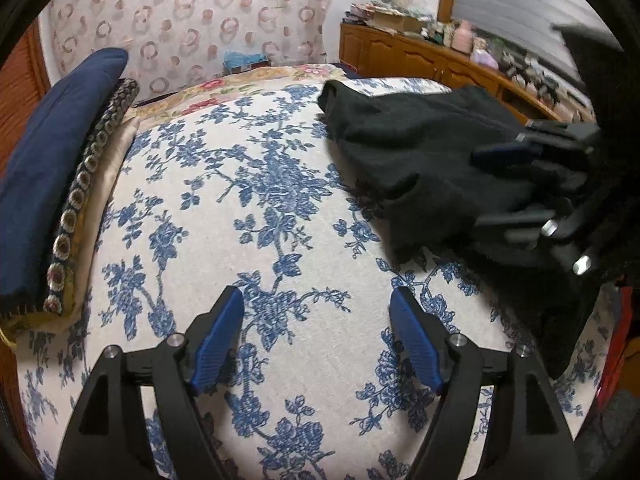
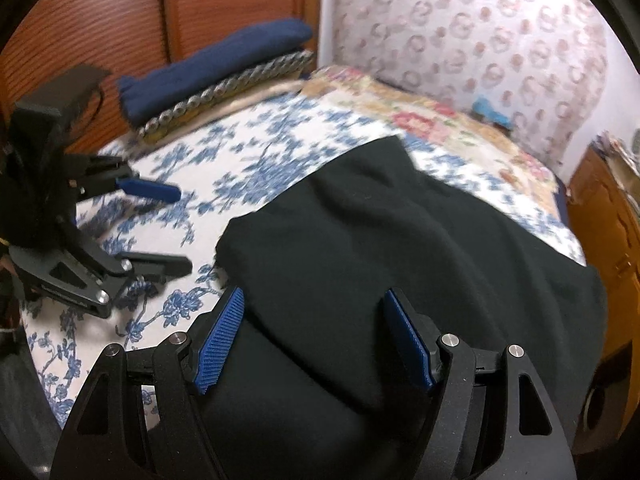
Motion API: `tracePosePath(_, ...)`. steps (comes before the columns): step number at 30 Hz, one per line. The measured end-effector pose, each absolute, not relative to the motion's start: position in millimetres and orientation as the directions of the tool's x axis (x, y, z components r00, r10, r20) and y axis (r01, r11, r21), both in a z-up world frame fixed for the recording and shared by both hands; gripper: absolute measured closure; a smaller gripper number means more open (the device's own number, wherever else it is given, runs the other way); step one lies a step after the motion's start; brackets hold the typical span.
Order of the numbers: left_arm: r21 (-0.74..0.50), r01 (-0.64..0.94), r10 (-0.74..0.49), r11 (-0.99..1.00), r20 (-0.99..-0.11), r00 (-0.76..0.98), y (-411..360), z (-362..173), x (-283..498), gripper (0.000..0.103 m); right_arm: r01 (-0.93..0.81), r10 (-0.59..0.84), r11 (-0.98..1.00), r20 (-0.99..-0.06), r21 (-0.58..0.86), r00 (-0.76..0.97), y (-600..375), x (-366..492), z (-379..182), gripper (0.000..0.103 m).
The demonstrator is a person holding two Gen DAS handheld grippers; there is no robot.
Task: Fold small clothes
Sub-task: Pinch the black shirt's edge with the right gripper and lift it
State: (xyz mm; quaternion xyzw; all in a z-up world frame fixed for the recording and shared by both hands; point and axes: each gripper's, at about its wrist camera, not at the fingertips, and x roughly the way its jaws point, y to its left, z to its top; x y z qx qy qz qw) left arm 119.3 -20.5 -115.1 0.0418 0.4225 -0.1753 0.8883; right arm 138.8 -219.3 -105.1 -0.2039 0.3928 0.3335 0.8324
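Observation:
A black garment [image 1: 408, 160] lies spread on the blue-flowered bed cover [image 1: 248, 208], at the right of the left wrist view. It fills the middle of the right wrist view [image 2: 400, 240]. My left gripper [image 1: 316, 304] is open and empty above bare cover, left of the garment. It also shows in the right wrist view [image 2: 176, 228], open. My right gripper [image 2: 312, 308] is open over the garment's near part, with the cloth under its fingers. In the left wrist view the right gripper [image 1: 500, 184] is blurred over the garment.
A stack of folded cloth, dark blue [image 1: 52, 152] on top, lies along the bed's left side. A wooden dresser [image 1: 420, 60] with clutter stands at the right. A patterned curtain [image 1: 192, 16] hangs behind the bed.

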Motion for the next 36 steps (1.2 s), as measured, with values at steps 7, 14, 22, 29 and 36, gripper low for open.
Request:
tracePosePath(7, -0.137, 0.32, -0.323, 0.937, -0.688, 0.65, -3, -95, 106, 0.027, -0.741, 0.34, 0.652, -0.811, -0.161, 0.476, -195, 145, -111, 0.03)
tracePosePath(14, -0.132, 0.314, -0.323, 0.94, -0.631, 0.705, 3, -75, 96, 0.027, -0.746, 0.31, 0.626, -0.805, -0.227, 0.506, -186, 149, -117, 0.07)
tracePosePath(22, -0.134, 0.33, -0.337, 0.935, -0.628, 0.701, -5, -75, 93, 0.027, -0.692, 0.465, 0.719, -0.696, -0.065, 0.548, -236, 162, -61, 0.096)
tracePosePath(29, -0.14, 0.354, -0.359, 0.925, -0.627, 0.691, -17, -73, 89, 0.027, -0.604, 0.477, 0.797, -0.62, 0.007, 0.623, -296, 183, -8, 0.097)
tracePosePath(36, -0.148, 0.374, -0.379, 0.916, -0.628, 0.679, -26, -70, 87, 0.027, -0.457, 0.332, 0.889, -0.648, -0.028, 0.685, -349, 220, 13, 0.097)
